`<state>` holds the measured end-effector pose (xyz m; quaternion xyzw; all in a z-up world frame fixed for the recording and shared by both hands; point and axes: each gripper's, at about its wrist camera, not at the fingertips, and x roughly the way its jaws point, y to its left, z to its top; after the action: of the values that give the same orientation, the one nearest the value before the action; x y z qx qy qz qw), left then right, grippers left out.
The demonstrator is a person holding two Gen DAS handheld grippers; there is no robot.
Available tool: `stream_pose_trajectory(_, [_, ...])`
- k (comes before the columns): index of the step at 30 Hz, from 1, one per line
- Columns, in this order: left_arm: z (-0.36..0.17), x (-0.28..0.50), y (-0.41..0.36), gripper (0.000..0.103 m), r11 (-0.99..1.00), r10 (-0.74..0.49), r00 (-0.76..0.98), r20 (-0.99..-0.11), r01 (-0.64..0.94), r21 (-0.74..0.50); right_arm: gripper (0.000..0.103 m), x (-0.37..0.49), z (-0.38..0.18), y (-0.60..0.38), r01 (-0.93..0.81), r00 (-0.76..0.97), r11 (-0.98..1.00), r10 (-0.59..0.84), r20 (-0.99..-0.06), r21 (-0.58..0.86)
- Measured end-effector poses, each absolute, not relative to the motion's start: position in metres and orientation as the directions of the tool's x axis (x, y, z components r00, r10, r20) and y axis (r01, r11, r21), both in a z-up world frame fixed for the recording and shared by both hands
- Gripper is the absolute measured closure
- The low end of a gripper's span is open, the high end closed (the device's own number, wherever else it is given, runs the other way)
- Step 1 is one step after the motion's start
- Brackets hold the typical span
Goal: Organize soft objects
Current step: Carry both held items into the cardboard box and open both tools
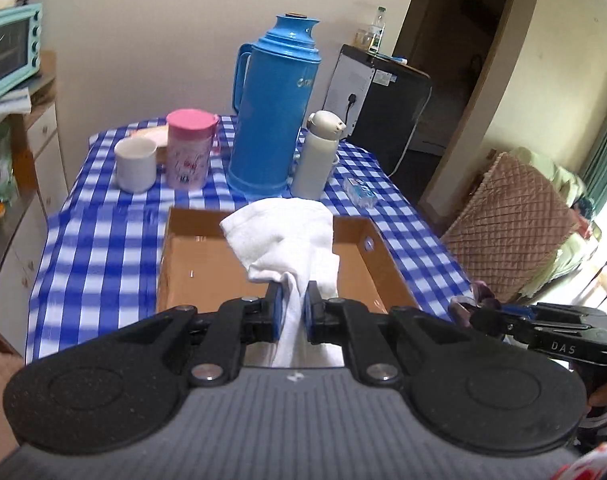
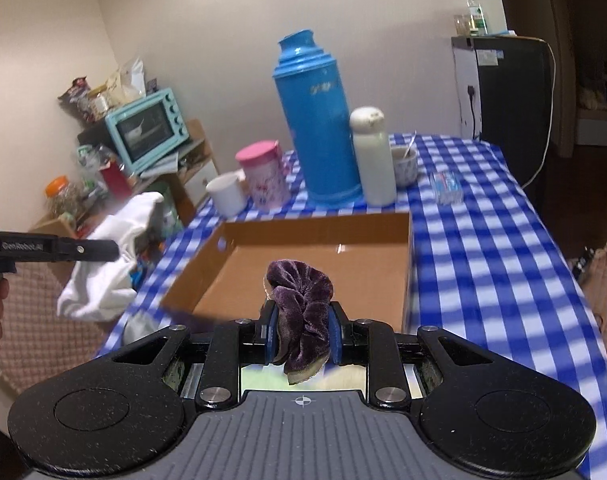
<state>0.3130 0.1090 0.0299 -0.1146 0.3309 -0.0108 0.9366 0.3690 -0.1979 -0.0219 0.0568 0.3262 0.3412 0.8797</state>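
My left gripper (image 1: 292,312) is shut on a white cloth (image 1: 287,236) and holds it above the near edge of an open cardboard box (image 1: 207,264). My right gripper (image 2: 301,332) is shut on a purple velvet cloth (image 2: 301,296) and holds it over the near edge of the same box (image 2: 303,256). In the right wrist view the white cloth (image 2: 111,256) hangs from the left gripper at the left, beside the table. In the left wrist view the right gripper (image 1: 475,308) shows at the right with a bit of purple cloth (image 1: 483,294). The box looks empty.
On the blue checked tablecloth (image 1: 103,248) behind the box stand a blue thermos (image 1: 271,108), a white bottle (image 1: 317,156), a pink cup (image 1: 189,148), a white mug (image 1: 135,164) and a small blue packet (image 1: 361,194). A teal oven (image 2: 147,128) stands on a shelf to the left. A quilted chair (image 1: 507,216) is to the right.
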Motion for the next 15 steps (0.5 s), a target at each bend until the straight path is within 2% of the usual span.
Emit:
stream_pose_trajectory(8, [0.008, 0.392, 0.095, 0.093, 0.988, -0.035, 0.747, -0.664, -0.072, -0.134, 0.077, 0.446, -0.03, -0.169, -0.537, 0.546, 0.756, 0.65, -0.529, 0.375])
stream_pose_trajectory(15, [-0.024, 0.435, 0.085, 0.093, 0.991, -0.017, 0.703, -0.711, -0.085, -0.107, 0.077, 0.487, -0.054, -0.149, -0.519, 0.518, 0.763, 0.64, -0.567, 0.387])
